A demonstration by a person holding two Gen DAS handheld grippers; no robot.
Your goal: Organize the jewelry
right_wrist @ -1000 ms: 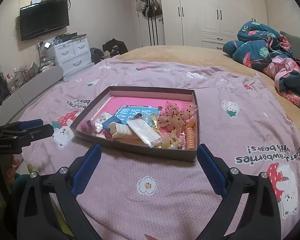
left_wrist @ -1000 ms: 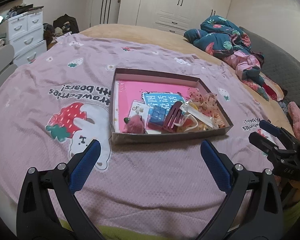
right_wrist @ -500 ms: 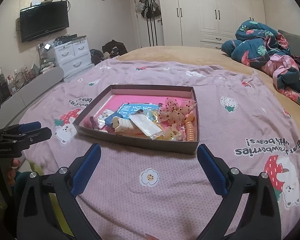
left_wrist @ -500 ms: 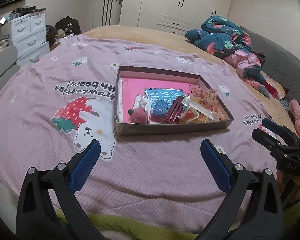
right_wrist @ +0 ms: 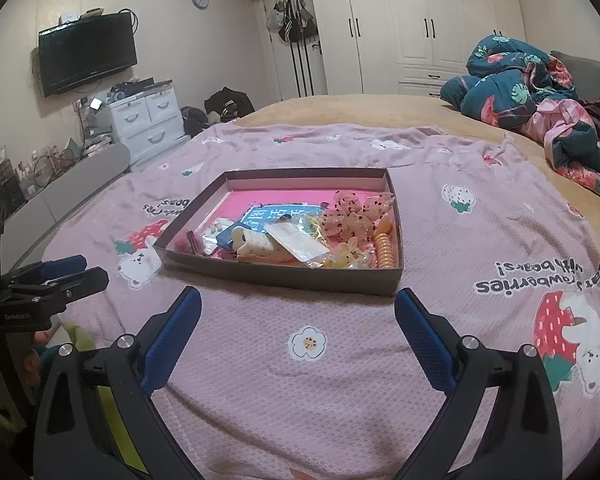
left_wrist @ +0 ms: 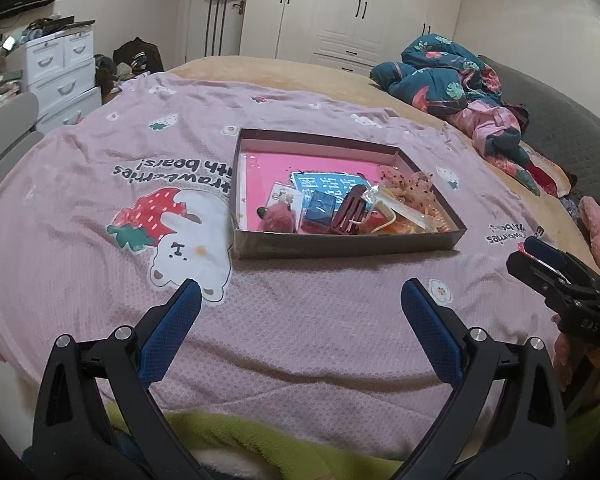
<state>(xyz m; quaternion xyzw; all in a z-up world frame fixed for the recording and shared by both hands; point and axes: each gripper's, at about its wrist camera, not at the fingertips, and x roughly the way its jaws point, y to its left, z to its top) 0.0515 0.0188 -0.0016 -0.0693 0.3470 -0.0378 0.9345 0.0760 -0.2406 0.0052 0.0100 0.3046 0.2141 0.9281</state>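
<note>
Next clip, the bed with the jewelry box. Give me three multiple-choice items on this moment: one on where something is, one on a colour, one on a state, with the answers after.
1. Where does the orange spiral hair tie lie in the box?
A. by the box's right wall in the right wrist view
B. on the blanket outside the box
C. in the far left corner

2. What colour is the inside floor of the box?
A. green
B. pink
C. white

3. What state are the two grippers in?
A. both open and empty
B. both shut on a hair clip
C. left one shut on the box wall

Answers: 1 A, the coil sits against the right wall, near the front corner. 2 B, bare pink floor shows at the far end. 3 A, the left gripper and right gripper each show blue pads spread wide over the blanket, short of the box.
</note>
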